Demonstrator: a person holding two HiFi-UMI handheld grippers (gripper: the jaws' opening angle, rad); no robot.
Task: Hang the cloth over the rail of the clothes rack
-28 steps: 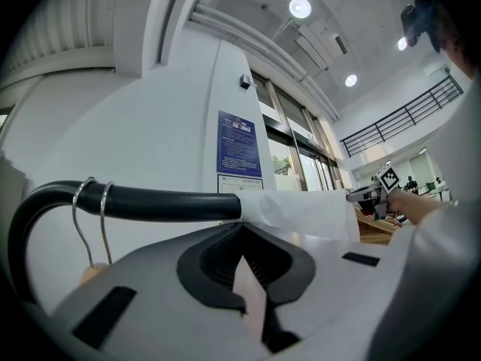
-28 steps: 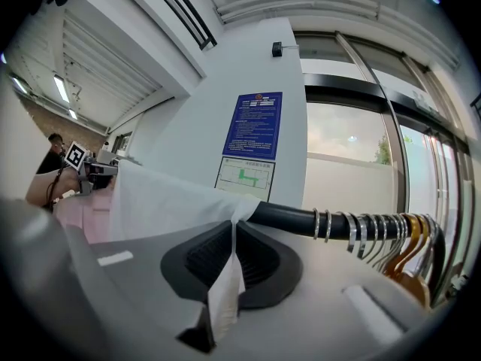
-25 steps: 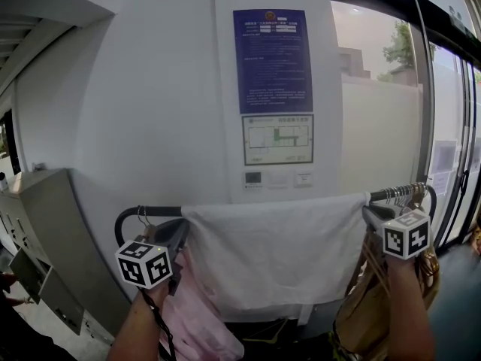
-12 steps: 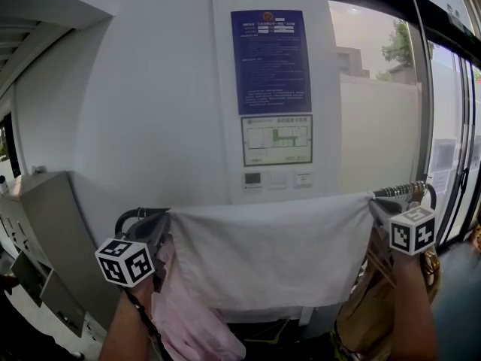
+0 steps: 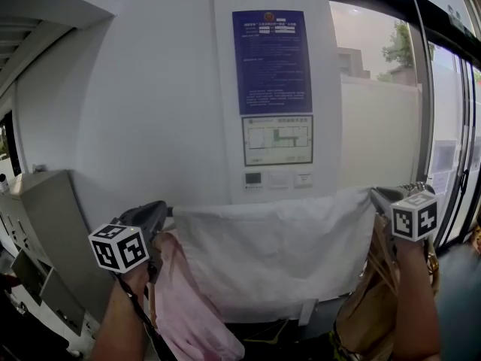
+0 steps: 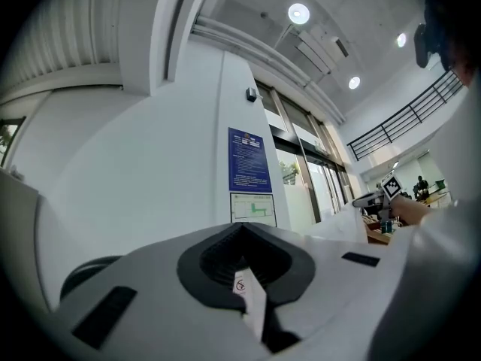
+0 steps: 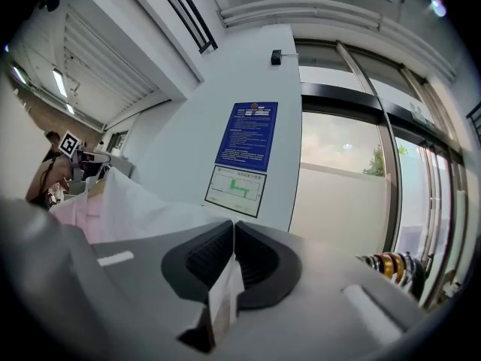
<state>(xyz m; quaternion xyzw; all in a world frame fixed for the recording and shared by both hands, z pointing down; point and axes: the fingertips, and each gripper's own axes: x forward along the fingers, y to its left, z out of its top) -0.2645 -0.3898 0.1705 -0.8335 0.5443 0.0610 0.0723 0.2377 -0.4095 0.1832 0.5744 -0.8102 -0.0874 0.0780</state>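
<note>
With the left gripper and right gripper each clamped shut on a top corner, the white cloth hangs spread just in front of the clothes rack, beside a pink garment, so draping it over the hidden rail seems not yet done.

One white cloth; two grippers; one pink garment; two wall notices.
</note>
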